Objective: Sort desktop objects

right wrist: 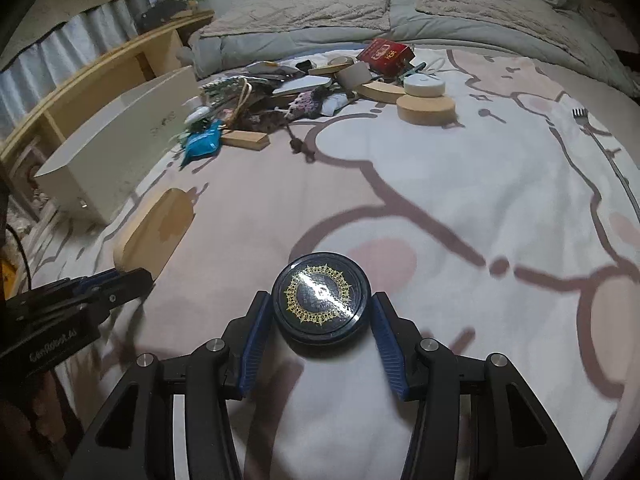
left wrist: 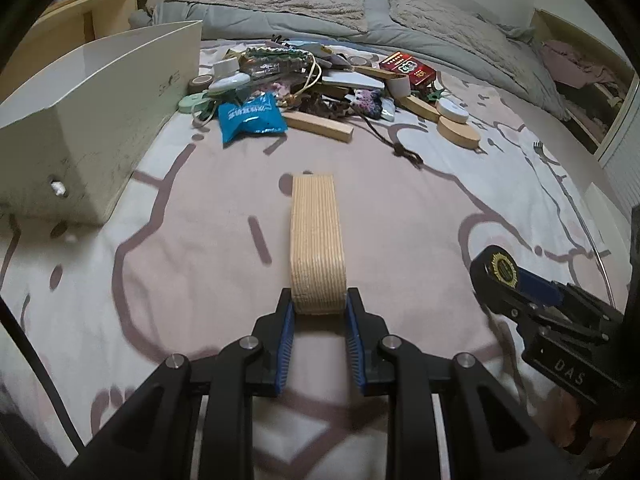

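The left gripper [left wrist: 320, 300] pinches a wooden block [left wrist: 316, 240] by its near end, above the bedspread [left wrist: 400, 208] near the white box [left wrist: 100, 112] at its left edge. The right gripper [right wrist: 320, 308] clamps a round dark tin [right wrist: 320, 300], well short of the clutter pile [right wrist: 304, 84] at the far edge.

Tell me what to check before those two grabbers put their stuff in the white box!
1. Left gripper pinches the wooden block: ok.
2. Right gripper squeezes the round black tin: ok.
3. White box open on top: ok.
4. Room inside the box: cannot tell.
5. Grippers apart, not bumping: ok.
6. Bedsheet between block and box free of things: ok.
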`<action>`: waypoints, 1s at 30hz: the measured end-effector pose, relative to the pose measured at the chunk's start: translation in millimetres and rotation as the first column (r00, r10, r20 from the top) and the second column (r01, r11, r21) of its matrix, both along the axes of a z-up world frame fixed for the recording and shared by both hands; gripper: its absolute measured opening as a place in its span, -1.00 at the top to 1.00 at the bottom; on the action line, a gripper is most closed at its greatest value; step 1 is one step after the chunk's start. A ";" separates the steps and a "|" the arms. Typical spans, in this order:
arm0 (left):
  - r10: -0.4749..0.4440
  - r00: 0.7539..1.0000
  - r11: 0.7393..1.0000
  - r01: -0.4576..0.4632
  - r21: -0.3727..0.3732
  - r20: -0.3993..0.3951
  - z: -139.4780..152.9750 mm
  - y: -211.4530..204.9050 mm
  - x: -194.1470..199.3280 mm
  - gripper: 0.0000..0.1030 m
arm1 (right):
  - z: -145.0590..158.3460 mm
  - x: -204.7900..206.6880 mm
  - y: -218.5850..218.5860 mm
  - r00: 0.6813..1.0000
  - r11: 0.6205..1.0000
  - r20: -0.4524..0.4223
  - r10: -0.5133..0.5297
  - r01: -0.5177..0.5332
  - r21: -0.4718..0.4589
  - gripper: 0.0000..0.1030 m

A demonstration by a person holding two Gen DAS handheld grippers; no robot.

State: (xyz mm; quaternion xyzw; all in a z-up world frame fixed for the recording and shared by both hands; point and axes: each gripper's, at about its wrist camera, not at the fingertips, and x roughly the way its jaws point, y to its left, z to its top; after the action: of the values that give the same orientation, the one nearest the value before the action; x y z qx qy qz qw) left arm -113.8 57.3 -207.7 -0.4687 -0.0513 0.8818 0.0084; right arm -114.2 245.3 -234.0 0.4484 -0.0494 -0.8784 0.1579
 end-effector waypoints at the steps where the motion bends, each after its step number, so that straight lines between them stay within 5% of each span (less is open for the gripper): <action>1: 0.002 1.000 1.000 -0.002 -0.004 0.000 0.4 1.4 3.6 0.52 | -0.9 5.0 1.7 1.000 1.000 -0.007 0.003 -0.003 -0.009 0.01; 13: 0.084 0.996 0.996 -0.083 -0.009 0.037 -7.5 5.8 36.5 0.52 | -12.5 30.7 7.3 0.993 0.999 -0.117 0.033 -0.037 -0.032 0.01; 22: 0.216 0.974 0.976 -0.218 0.021 0.066 -3.0 -7.5 51.7 0.23 | -16.4 33.7 12.6 0.990 0.997 -0.137 0.041 -0.049 -0.059 0.01; 30: 0.190 0.981 0.979 -0.191 0.067 0.033 11.4 12.9 57.6 0.13 | -17.6 34.6 12.2 0.990 0.997 -0.135 0.038 -0.046 -0.058 0.01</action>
State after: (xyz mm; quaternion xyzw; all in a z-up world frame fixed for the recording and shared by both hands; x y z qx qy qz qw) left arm -56.2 70.2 -196.3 -0.4727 -0.1267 0.8700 -0.0604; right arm -79.6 257.5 -251.7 0.3845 -0.0563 -0.9010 0.1930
